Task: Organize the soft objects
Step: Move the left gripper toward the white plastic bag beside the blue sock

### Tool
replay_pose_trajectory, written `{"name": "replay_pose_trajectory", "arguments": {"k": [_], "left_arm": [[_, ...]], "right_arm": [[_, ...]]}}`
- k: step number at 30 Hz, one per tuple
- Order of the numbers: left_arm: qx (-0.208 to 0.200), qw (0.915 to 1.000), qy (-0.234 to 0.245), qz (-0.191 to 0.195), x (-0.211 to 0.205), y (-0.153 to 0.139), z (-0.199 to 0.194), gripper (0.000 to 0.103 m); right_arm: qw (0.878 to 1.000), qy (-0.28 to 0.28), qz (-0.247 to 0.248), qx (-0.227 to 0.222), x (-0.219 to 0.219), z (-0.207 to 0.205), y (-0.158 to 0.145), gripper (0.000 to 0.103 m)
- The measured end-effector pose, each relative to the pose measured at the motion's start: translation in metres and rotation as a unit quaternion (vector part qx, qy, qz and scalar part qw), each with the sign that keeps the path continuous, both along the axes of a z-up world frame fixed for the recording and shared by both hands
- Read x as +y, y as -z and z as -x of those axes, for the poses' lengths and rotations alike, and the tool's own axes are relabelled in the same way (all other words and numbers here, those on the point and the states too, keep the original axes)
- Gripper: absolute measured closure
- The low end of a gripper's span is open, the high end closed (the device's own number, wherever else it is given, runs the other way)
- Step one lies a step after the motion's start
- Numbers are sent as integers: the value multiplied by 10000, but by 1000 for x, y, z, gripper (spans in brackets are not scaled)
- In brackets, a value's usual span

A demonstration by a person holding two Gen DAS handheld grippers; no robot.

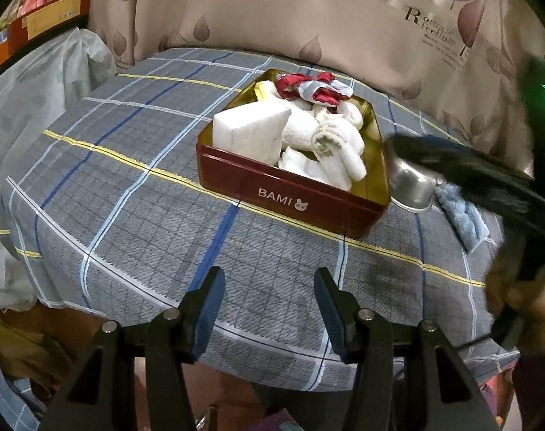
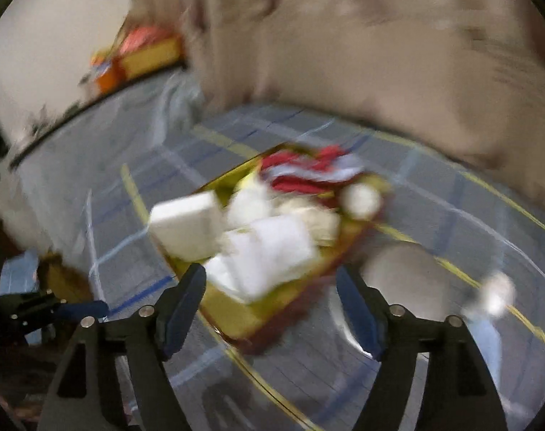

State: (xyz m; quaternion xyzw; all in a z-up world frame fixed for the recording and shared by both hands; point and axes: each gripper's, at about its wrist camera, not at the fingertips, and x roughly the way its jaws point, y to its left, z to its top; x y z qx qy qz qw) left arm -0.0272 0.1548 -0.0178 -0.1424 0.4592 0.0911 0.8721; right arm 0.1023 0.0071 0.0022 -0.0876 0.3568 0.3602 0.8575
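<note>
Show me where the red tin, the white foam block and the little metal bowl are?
Red tin (image 1: pixel 290 194): left wrist view, on its front wall by the BAMI lettering.
White foam block (image 1: pixel 249 131): left wrist view, on its broad face.
Metal bowl (image 1: pixel 412 183): left wrist view, on its outer side.

I'm seeing a dark red tin (image 1: pixel 290 194), gold inside, holding white towels (image 1: pixel 322 136) ahead of my gripper; grey plaid sheet (image 1: pixel 128 165) underneath.

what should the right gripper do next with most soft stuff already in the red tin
Probably swing the open, empty right gripper toward the light blue knitted cloth, which lies on the plaid sheet beside the upturned metal bowl, outside the red BAMI tin holding the white towels.
</note>
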Motion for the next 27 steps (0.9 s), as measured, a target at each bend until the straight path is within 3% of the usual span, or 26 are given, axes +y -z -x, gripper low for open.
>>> {"name": "replay_pose_trajectory", "arguments": {"k": [2,4,8,11,15,18,21,27], "left_arm": [[-21,9999,41,-122,-3,-1,1,50],[-34,9997,114,-201,-7,-1,2,50],[-61,9985,319,-441,-20,0,3,50],[-41,9965,510,-665,-33,2,2,50],[44,9927,818,-885,-48,6,0,50],[60,9900,1057,-937,-61,3,-2,50],[33,9854,1459,-875,-77,-9,-13,50],[-194,9677,2362,-859,-120,-48,-62,50]], "right_arm": [[9973,689,-103,-234,-40,4,-6,13],[9866,1588,-129,-348,-96,3,-3,9],[9530,3016,273,-50,-198,-16,22,8],[9271,3664,786,23,-254,-25,42,8],[9002,4161,1253,299,-304,-39,65,8],[8882,4386,1252,560,-328,-50,76,8],[8852,4462,1045,795,-334,-58,80,1],[8893,4410,875,838,-335,-55,79,1]]}}
